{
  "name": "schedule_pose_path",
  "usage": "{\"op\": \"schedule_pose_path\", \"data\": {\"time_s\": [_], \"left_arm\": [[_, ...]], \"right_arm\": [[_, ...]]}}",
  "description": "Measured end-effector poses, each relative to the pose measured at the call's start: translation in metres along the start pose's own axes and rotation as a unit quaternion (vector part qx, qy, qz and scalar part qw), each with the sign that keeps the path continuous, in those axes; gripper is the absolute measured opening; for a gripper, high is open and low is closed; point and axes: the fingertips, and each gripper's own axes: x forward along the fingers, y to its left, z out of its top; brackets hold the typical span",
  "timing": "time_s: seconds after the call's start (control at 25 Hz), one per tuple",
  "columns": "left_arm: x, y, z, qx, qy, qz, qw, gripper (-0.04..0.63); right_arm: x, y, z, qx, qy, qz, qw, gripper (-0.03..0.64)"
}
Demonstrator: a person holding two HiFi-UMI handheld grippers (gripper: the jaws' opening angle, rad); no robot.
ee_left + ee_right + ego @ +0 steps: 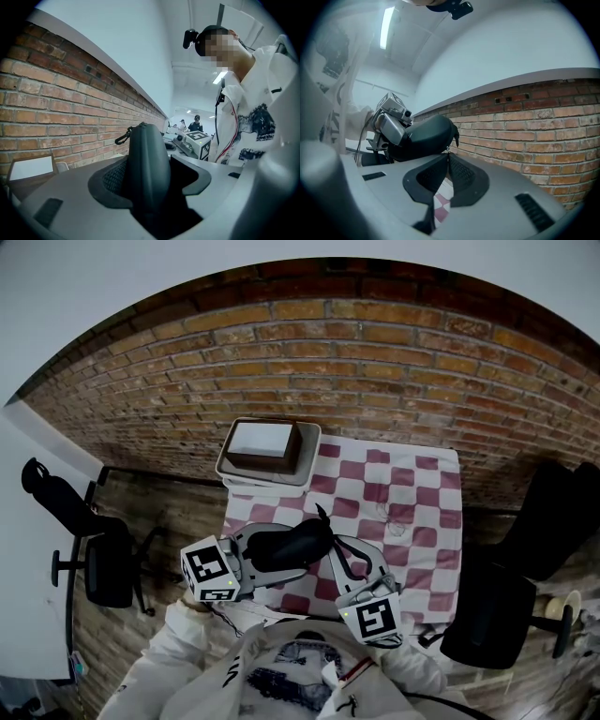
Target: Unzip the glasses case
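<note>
A: Black glasses case (291, 547), location?
B: Held above the checked counter (412, 521), clamped in the left hand-held gripper (147, 187), whose jaws press against its sides.
A: Right hand-held gripper (448, 158)?
B: At the case's 3 o'clock end in the head view, jaws pinched together on the zip pull (448, 150). A tray (267, 448) stands at 12 o'clock.
</note>
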Motion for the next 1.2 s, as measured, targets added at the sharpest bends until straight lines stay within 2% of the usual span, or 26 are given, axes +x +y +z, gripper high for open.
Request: {"op": "schedule_pose_path", "data": {"time_s": [0.56,0.96,1.2], "left_arm": [[0.007,-0.002,-0.011,0.001,0.026,-0.002,0.9996,0.272],[0.01,-0.007,-0.016,-0.018,0.031,-0.001,0.9994,0.261],[0.011,-0.008,-0.024,-0.025,0.052,0.003,0.9983,0.253]], "right_arm": [[-0.007,-0.003,-0.004,-0.035,0.02,0.007,0.999,0.015],[-0.012,-0.002,-0.011,-0.047,0.039,0.006,0.998,0.015],[-0.013,-0.004,-0.014,-0.069,0.047,0.002,0.997,0.015]]}}
